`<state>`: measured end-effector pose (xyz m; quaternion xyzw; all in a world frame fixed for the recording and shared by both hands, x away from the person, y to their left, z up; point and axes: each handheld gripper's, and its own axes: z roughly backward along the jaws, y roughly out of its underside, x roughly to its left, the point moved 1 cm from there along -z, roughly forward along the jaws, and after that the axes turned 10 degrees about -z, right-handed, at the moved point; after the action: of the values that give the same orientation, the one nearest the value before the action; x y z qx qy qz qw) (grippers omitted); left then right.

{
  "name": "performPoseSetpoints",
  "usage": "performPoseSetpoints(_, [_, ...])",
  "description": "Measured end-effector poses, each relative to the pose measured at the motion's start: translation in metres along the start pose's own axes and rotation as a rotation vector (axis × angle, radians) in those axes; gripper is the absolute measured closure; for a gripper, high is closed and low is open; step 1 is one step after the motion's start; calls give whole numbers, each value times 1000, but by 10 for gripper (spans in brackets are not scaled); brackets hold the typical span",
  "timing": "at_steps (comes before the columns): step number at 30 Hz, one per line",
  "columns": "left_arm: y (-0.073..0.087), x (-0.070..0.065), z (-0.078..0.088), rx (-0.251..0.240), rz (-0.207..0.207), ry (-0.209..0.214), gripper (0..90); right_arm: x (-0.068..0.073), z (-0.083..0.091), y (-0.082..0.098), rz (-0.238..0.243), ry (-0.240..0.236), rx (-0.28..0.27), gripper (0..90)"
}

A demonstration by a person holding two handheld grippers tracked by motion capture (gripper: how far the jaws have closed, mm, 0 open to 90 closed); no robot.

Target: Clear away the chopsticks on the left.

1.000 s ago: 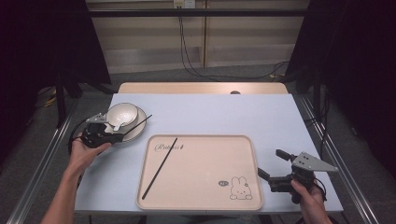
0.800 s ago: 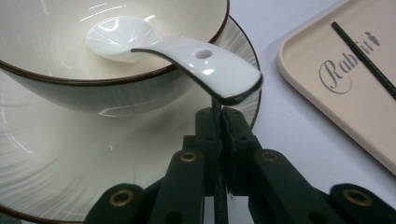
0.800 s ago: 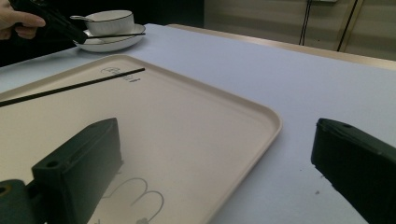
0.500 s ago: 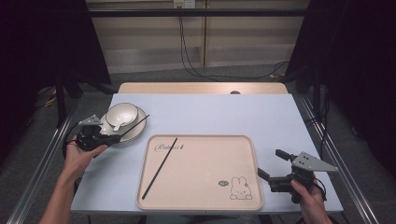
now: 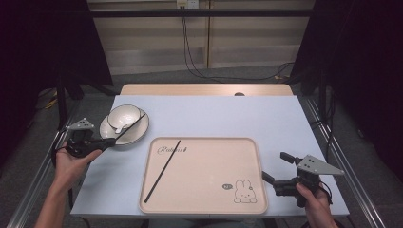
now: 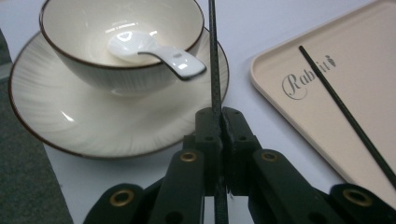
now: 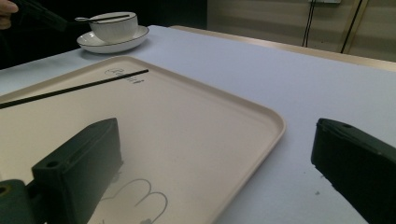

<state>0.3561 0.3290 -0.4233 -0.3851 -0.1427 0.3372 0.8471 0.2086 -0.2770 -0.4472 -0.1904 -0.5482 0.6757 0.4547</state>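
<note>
Pinching one chopstick [image 6: 214, 56] in closed left gripper [image 5: 108, 141] fingers beside bowl [image 5: 126, 117], likely to join its mate [image 5: 163, 170] on tray [image 5: 247, 145]; right gripper [image 5: 275, 170] open, idle.

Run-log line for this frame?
left tongs: shut on chopstick over plate | right tongs: open, idle | second chopstick: on tray

- I count two black chopsticks: one chopstick [image 5: 162, 171] on the tray, one held chopstick [image 6: 214, 56].
- One beige tray [image 5: 247, 147].
- One bowl [image 5: 124, 115].
- One saucer [image 5: 107, 130].
- One white spoon [image 6: 156, 50].
- Two grippers: left gripper [image 5: 110, 141], right gripper [image 5: 278, 166].
</note>
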Motion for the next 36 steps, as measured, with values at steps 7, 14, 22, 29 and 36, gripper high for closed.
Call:
performPoseSetpoints(7, [5, -20, 8, -22, 34, 3, 863, 1, 0, 0, 4, -2, 1, 14])
performPoseSetpoints(14, [8, -44, 14, -28, 60, 1, 863, 1, 0, 0, 3, -6, 2, 14])
performPoseSetpoints(22, [6, -81, 12, -37, 99, -16, 863, 1, -1, 0, 10, -9, 2, 13])
performPoseSetpoints(29, [4, -103, 10, -68, 134, -24, 862, 2, -1, 0, 10, -10, -1, 13])
performPoseSetpoints(36, [-5, -125, 8, -82, 154, -22, 862, 2, -1, -1, 11, -10, 0, 13])
